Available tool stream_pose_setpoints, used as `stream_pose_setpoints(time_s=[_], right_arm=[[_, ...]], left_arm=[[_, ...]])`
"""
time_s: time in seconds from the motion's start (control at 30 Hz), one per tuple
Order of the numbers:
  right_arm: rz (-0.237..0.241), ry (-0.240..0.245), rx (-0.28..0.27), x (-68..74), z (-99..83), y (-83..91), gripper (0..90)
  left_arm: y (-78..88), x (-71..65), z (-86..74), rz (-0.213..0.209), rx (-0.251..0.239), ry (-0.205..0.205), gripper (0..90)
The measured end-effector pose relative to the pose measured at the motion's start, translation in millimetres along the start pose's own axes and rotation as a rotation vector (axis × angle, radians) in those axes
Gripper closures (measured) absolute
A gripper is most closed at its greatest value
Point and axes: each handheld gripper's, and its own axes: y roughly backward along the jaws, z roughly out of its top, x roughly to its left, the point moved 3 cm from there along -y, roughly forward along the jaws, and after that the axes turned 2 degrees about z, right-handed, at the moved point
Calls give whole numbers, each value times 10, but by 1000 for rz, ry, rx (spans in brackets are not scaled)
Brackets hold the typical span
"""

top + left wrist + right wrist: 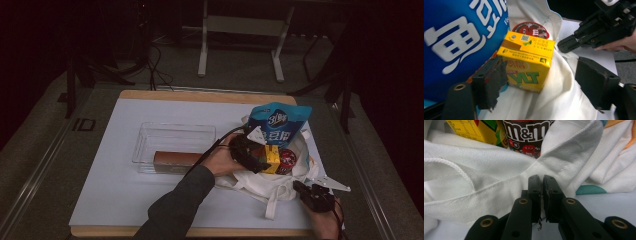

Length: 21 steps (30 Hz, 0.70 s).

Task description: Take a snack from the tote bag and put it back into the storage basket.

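**Both grippers at the white tote bag, left spread, right pinched on cloth**

From the high view I see a white board [125, 190] on the table, with a clear plastic tray [172, 137] left of centre. A brown rectangular box [172, 160] lies along the tray's near side. Right of the tray sits a white cloth tote bag [272, 182], mouth open, with goods inside.

Contents I can make out: a blue snack pouch [280, 125] standing tall at the far side of the bag, a yellow drink carton [272, 157] in front of it, and a dark M&M's tub [288, 159] just right of the carton.

Left gripper [539, 82]: jaws spread wide apart, nothing between the pads. In the left gripper view the carton lies just ahead, its near corner close by one jaw; I cannot tell if they touch. The pouch fills the left of that view, and the tub's red lid peeks out behind the carton.

Right gripper [541, 187]: jaws pressed together, clenched on the bag's fabric at a hemmed edge. In the right gripper view the tub and carton stand just behind that fold. In the high view this gripper sits at the bag's near right corner, well apart from the tray.
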Motion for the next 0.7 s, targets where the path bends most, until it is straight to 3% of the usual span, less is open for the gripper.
stream_pose_setpoints(time_s=[0.37,0.7], right_arm=[[2,0,0,-3,0,0,843],[6,0,-2,-11,-2,1,840]], left_arm=[[-188,90,31,18,32,9,192],[-305,136,10,-11,30,20,181]])
